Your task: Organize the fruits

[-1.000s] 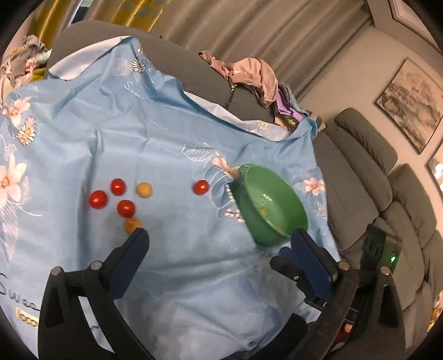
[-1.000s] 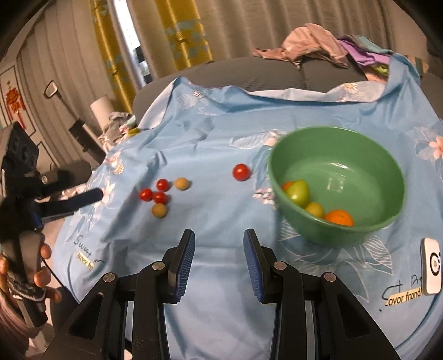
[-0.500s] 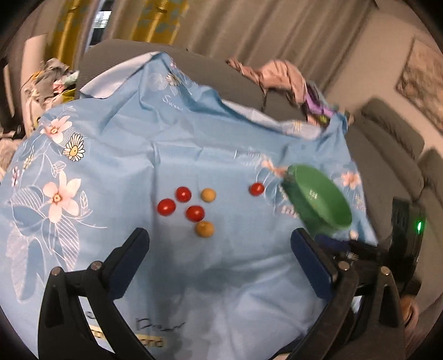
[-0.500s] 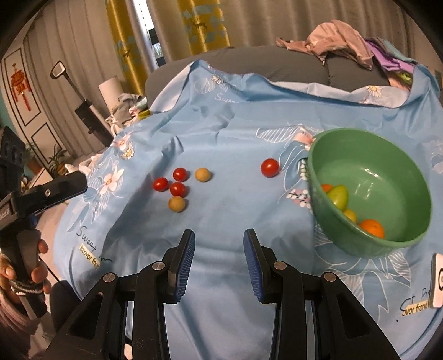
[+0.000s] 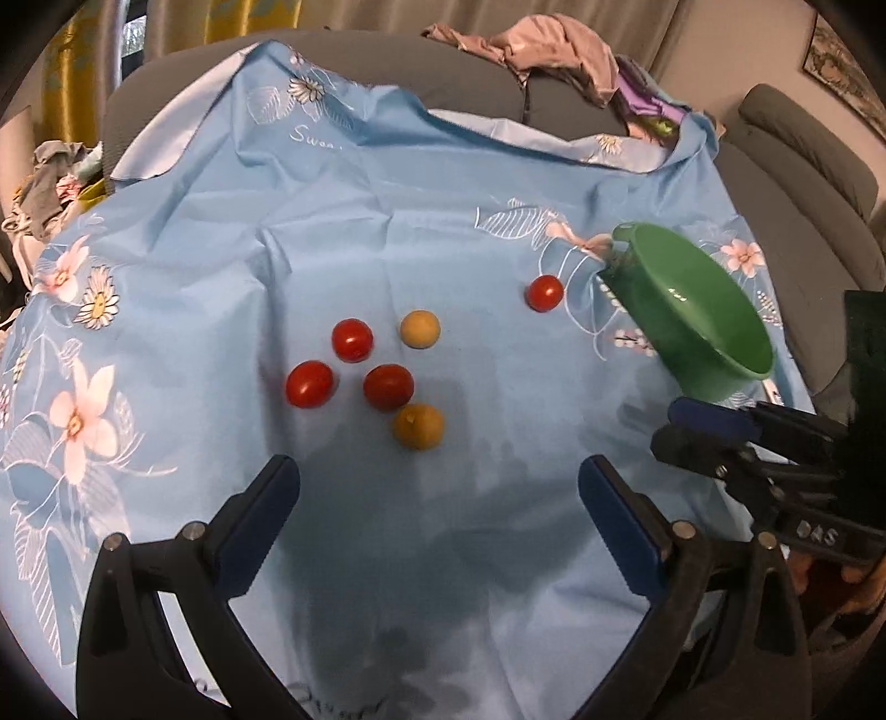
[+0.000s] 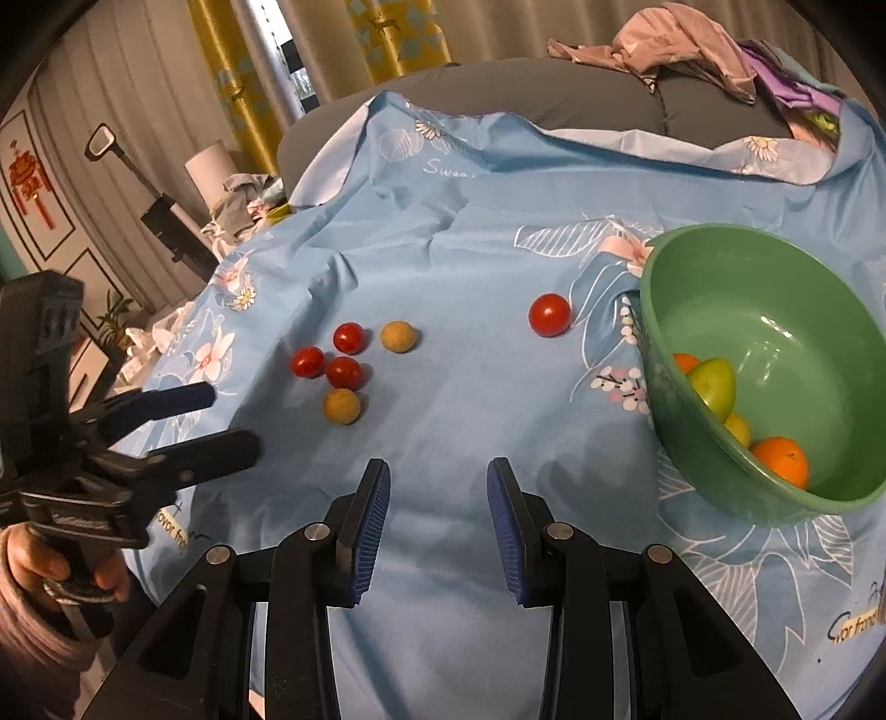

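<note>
Clothes (image 5: pixel 554 50) behind bowl (image 6: pixel 775 310) (tomatoes (image 5: pixel 351 339) unobstructed).

Dim, warm indoor light from overhead. Soft dark shadows on the cloth (image 5: pixel 443 232) near both grippers and under the bowl (image 6: pixel 775 343). Small glare spots inside the bowl. Strong fisheye bending and black vignette at the edges. Slight softness throughout, colours muted.
</note>
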The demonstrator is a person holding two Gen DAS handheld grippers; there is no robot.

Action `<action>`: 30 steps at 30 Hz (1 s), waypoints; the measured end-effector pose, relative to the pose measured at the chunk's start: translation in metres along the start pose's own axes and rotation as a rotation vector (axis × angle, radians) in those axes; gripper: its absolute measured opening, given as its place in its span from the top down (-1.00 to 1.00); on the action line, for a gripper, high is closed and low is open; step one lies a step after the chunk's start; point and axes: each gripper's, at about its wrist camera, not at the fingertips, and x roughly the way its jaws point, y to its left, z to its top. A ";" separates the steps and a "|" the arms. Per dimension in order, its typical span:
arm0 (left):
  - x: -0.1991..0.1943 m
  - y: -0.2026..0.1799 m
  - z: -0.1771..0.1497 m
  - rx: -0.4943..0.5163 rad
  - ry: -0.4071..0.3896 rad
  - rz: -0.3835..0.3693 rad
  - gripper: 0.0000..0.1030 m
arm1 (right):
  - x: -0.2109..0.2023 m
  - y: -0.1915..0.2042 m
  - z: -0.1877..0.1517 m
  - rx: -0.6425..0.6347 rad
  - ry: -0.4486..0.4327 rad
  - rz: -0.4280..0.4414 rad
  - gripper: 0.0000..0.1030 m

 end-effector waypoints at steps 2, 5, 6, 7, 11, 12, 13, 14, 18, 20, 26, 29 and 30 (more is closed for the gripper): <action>0.014 0.000 0.004 0.000 0.034 0.018 -0.89 | 0.003 -0.002 0.001 0.003 0.004 0.000 0.29; 0.032 0.003 0.008 0.004 0.081 0.042 -0.84 | 0.007 -0.005 0.003 0.008 0.008 0.003 0.29; 0.037 0.004 0.009 0.006 0.092 0.046 -0.82 | 0.009 -0.006 0.004 0.010 0.009 0.006 0.29; 0.042 0.005 0.011 0.004 0.102 0.054 -0.80 | 0.011 -0.007 0.005 0.012 0.011 0.007 0.29; 0.054 0.008 0.016 0.008 0.132 0.068 -0.64 | 0.017 -0.012 0.004 0.019 0.022 0.017 0.29; 0.057 0.009 0.017 0.008 0.138 0.068 -0.56 | 0.019 -0.013 0.004 0.021 0.026 0.018 0.29; 0.059 0.008 0.017 0.007 0.141 0.067 -0.49 | 0.021 -0.014 0.004 0.023 0.029 0.019 0.29; 0.061 0.009 0.018 0.004 0.144 0.065 -0.37 | 0.023 -0.015 0.004 0.025 0.032 0.020 0.29; 0.069 0.012 0.017 -0.005 0.155 0.071 -0.07 | 0.028 -0.017 0.007 0.029 0.037 0.028 0.29; 0.068 0.013 0.019 -0.010 0.144 0.071 0.04 | 0.030 -0.015 0.008 0.024 0.038 0.034 0.29; 0.068 0.018 0.018 -0.023 0.118 0.069 0.46 | 0.045 -0.008 0.022 0.010 0.051 0.070 0.29; 0.065 0.019 0.015 -0.020 0.110 0.063 0.46 | 0.056 -0.004 0.030 0.000 0.061 0.090 0.29; 0.063 0.021 0.013 -0.024 0.110 0.062 0.46 | 0.061 -0.003 0.034 0.000 0.070 0.097 0.29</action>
